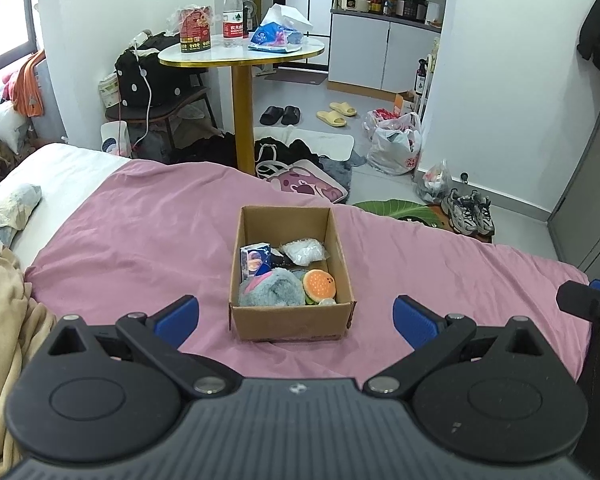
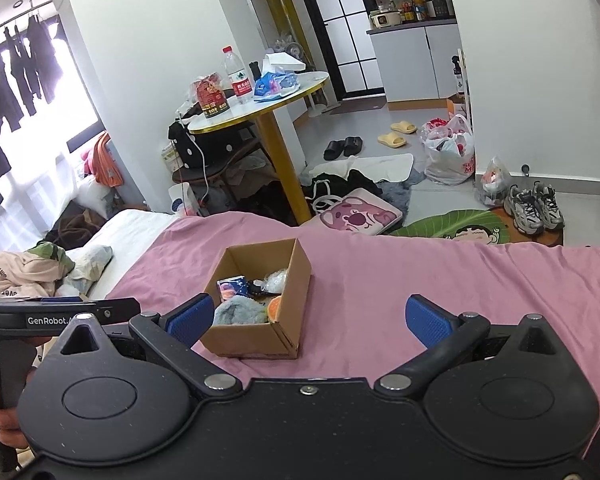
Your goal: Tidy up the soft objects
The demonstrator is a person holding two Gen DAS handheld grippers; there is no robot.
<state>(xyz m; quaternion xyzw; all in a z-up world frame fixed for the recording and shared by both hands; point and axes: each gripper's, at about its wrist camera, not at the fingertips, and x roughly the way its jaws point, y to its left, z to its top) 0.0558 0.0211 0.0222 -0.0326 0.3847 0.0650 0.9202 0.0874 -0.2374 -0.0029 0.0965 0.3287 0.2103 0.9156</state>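
A: Left tool [image 1: 296,318]?
B: Jaws spread wide, nothing between the blue pads [image 1: 178,318]. It hangs over the pink sheet [image 1: 140,220] on the bed, lined up with the cardboard box [image 1: 290,322].

A: Right tool [image 2: 308,320]?
B: Same, jaws wide apart and empty. The box [image 2: 252,338] sits just ahead of its left pad [image 2: 192,316] in the right wrist view. A hand [image 2: 4,420] grips the other tool's black handle at the left edge of that view.

A: Where are the soft things?
B: All in the box, which sits around the middle of the pink sheet, well in from the bed's foot edge. Near end: a grey fluffy plush [image 1: 270,288] on the left, a burger-shaped plush [image 1: 319,285] to its right, touching it. Far end: a small blue carton [image 1: 255,260] standing on the left, a clear bag of white stuff [image 1: 304,251] on the right. Something dark lies between those two, can't tell what.

A: Anything loose on the sheet?
B: Only the box shows on the pink part. At the bed's left edge there's a beige blanket [image 1: 0,320] and crumpled clothes [image 2: 24,270] on the white sheet.

A: Background?
B: Round tabletop [image 1: 242,54] on a gold leg beyond the bed, with a water bottle [image 1: 233,16] and a tissue pack [image 1: 276,34] on it.
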